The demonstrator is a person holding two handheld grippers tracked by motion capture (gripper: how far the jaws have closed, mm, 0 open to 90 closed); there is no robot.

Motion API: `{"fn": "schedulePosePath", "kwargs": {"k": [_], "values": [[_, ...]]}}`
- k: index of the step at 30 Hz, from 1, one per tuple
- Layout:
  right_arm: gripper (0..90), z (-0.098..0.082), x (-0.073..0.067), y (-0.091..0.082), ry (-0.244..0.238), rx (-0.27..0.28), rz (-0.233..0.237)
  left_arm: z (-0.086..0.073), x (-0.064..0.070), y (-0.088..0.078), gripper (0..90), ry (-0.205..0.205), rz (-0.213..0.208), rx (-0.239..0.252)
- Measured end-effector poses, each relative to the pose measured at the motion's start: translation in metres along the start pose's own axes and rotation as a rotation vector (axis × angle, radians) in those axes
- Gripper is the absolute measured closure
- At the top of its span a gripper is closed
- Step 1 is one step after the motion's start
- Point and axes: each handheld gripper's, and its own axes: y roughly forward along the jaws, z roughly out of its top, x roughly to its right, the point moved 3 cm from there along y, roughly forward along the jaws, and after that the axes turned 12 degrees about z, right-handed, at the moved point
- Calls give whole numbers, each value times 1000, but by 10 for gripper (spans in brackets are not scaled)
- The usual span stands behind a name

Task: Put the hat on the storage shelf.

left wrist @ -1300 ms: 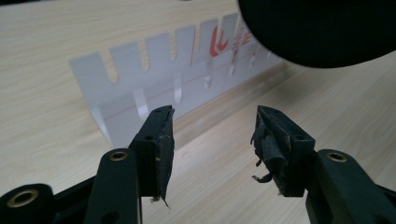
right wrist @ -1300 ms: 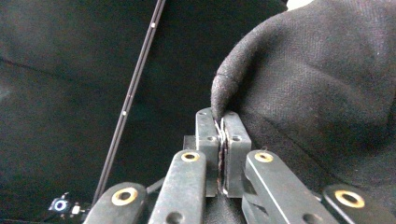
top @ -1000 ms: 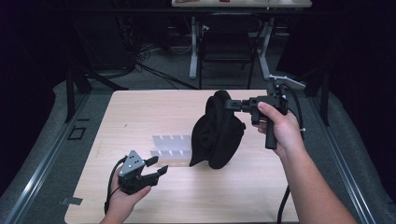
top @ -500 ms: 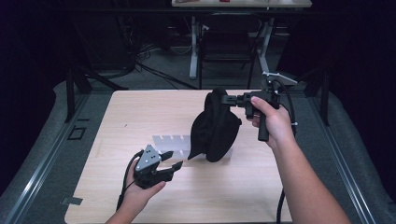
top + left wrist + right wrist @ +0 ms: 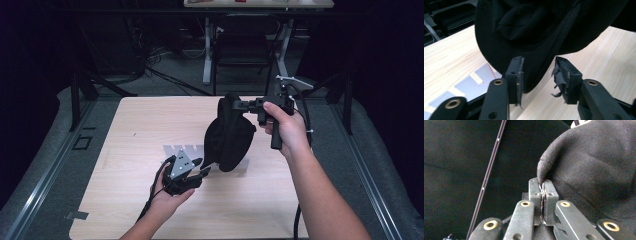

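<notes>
- Fabric of the black cap [image 5: 229,132], hanging above the worktop [image 5: 125,130] middle, is pinched tight in the right claw [image 5: 243,105].
- Left claw [image 5: 202,167], jaws apart and just closing, brackets the cap's lower edge, untouched.

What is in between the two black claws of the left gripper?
In the left gripper view, the bottom edge of the black cloth hangs into the gap of the left gripper. Its jaws have just been closing but do not yet press on it.

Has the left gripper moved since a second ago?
Yes. The left gripper has shifted right along the table, from left of the white sheet to the black cap's lower edge, its jaws closing around the edge.
</notes>
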Motion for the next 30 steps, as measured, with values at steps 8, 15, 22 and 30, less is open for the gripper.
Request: {"fn": "schedulePosePath", "kwargs": {"k": [8,15,22,30], "values": [[880,-1,-1,5,1,-5,11,-1,-1,7,728,-8,-10,-38],[880,0,-1,9,4,3,18,-1,-2,11,732,-26,-16,-38],[880,-1,-1,15,7,3,28,5,1,14,708,-29,-17,-31],[880,-1,0,18,12,7,35,9,2,18,742,-20,-10,-43]]}}
